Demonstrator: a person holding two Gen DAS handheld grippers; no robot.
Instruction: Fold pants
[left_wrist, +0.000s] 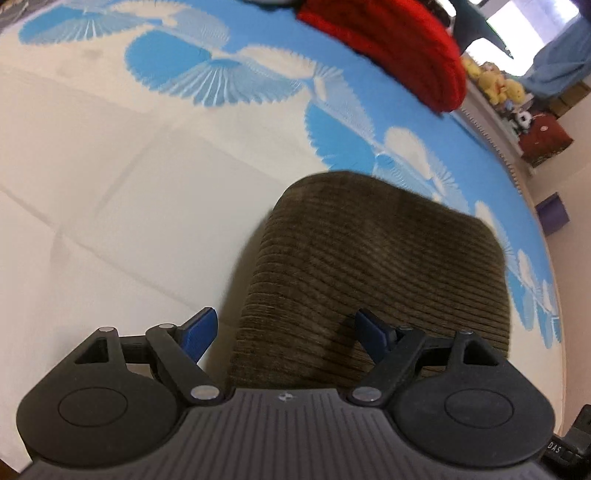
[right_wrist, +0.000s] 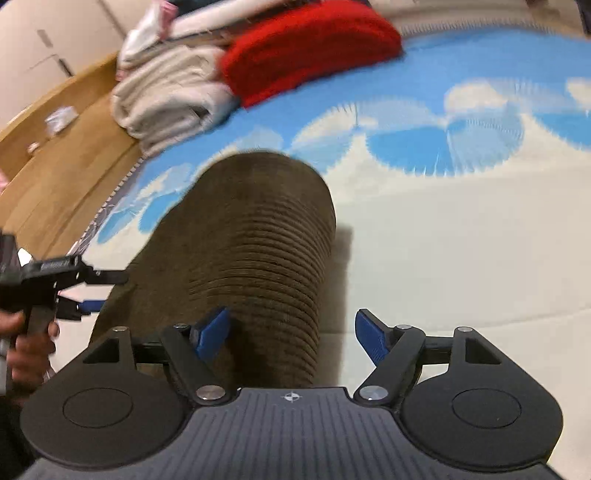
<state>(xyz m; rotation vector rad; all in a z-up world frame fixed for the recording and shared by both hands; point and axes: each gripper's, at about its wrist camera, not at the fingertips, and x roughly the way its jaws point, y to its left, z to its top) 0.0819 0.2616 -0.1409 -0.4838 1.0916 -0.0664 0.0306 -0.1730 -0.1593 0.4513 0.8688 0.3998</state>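
Brown corduroy pants (left_wrist: 373, 280) lie folded into a thick stack on the blue-and-white patterned bed cover. My left gripper (left_wrist: 282, 334) hovers over the stack's near left edge with its blue-padded jaws wide apart and nothing between the pads. In the right wrist view the same pants (right_wrist: 251, 236) run away from me, and my right gripper (right_wrist: 291, 334) stands open over their near right edge, its left finger (right_wrist: 212, 332) above the cloth. The left gripper (right_wrist: 74, 291), held by a hand, shows at the left edge beside the pants.
A folded red garment (left_wrist: 388, 48) lies at the far side of the bed cover (left_wrist: 110, 184). Folded white and cream clothes (right_wrist: 166, 92) are piled beside the red garment (right_wrist: 306, 44). Wooden floor (right_wrist: 62, 147) lies beyond the bed's edge. Shelves with yellow toys (left_wrist: 495, 81) stand past the bed.
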